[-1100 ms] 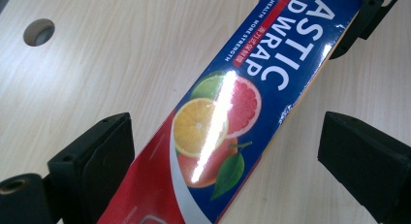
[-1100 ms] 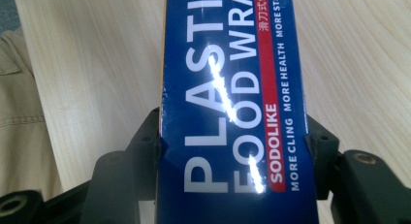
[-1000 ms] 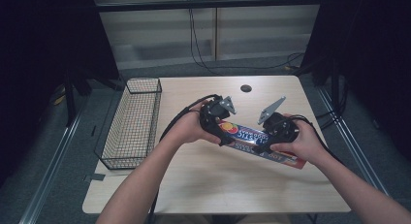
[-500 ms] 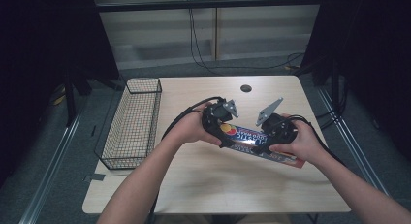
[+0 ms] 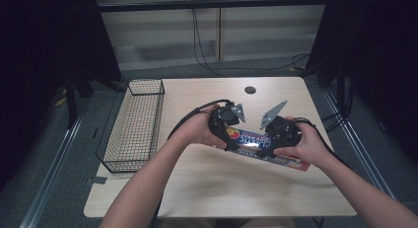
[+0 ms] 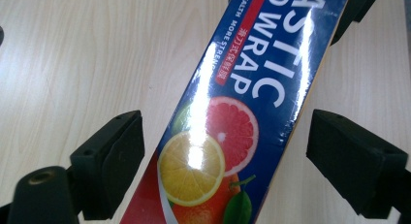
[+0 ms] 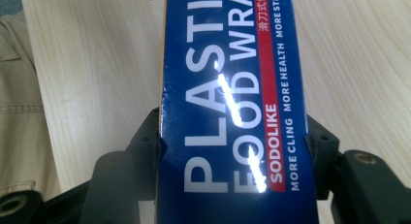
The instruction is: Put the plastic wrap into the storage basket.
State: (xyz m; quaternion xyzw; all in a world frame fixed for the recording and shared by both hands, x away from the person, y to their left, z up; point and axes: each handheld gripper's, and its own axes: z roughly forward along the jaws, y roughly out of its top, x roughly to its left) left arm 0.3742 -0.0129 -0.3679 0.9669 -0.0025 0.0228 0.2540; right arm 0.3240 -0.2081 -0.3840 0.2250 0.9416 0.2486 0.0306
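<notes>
Object: plastic food wrap box [image 5: 261, 149], long, blue, glossy; lies near the tabletop [image 5: 207, 193] centre, long axis running from about 10 to 4 o'clock in the high view.
Left claw [image 6: 225, 151]: spread wide; jaws stand on either side of the fruit-print end of the box with clear gaps, touching nothing.
Right claw [image 7: 232, 151]: pressed against both long edges of the box, pinching it near the "PLASTIC FOOD WRAP" lettering.
Support: cannot tell whether the box rests on the tabletop or is lifted slightly.
Wire basket [image 5: 135, 124]: at 9 o'clock from the box, well apart.
Risk 1: one-sided hold on a long box; the far end may sag or swing about the right claw.
Risk 2: glossy film is likely slippery; the box could slide out if tilted.
Risk 3: box sits skewed between the left jaws; closing could push or twist it.
</notes>
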